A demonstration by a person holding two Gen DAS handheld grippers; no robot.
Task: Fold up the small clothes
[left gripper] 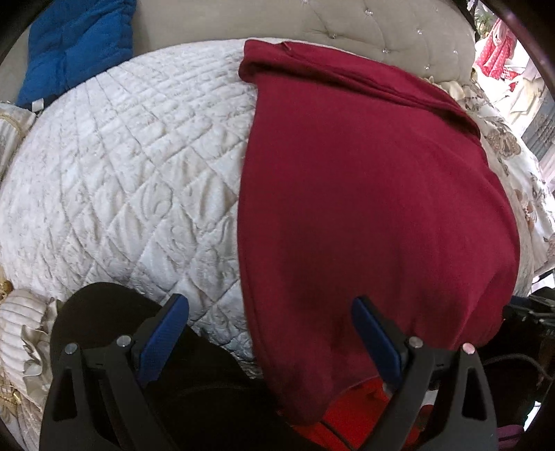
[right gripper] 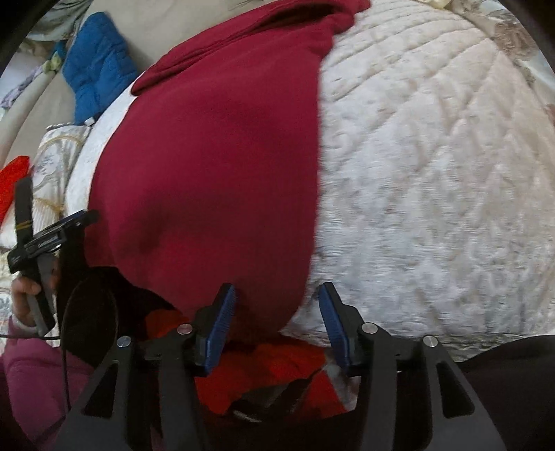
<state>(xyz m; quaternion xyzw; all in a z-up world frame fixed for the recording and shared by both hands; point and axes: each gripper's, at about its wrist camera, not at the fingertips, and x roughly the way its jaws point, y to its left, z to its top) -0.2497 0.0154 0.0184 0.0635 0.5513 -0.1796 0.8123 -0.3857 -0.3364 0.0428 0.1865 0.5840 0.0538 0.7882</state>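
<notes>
Beneath you the white quilted bedspread with stitched diamond pattern (left gripper: 121,180) fills most of both views, taking the left and centre of the left wrist picture and the right half of the right wrist picture (right gripper: 433,173). On it lies the dark red knit garment (left gripper: 364,208), spread long from the upper centre of the left wrist frame down to the lower centre, with a folded band across its far end; in the right wrist view it runs from the top centre to the bottom centre (right gripper: 215,156). Its near end hangs over the edge of the bed, above a bright orange-red cloth (right gripper: 277,367).

A blue padded fabric item (left gripper: 76,45) sits in the upper left of the left wrist frame, against the beige tufted headboard (left gripper: 329,24).

Your left gripper (left gripper: 270,336) stands with its blue-padded jaws wide apart, one pad over the quilt's edge, the other over the red garment, nothing pinched. Your right gripper (right gripper: 277,326) is parted too, its pads either side of the garment's near tip without pressing it. Your left hand (right gripper: 24,295) shows at the left edge of the right wrist view.
</notes>
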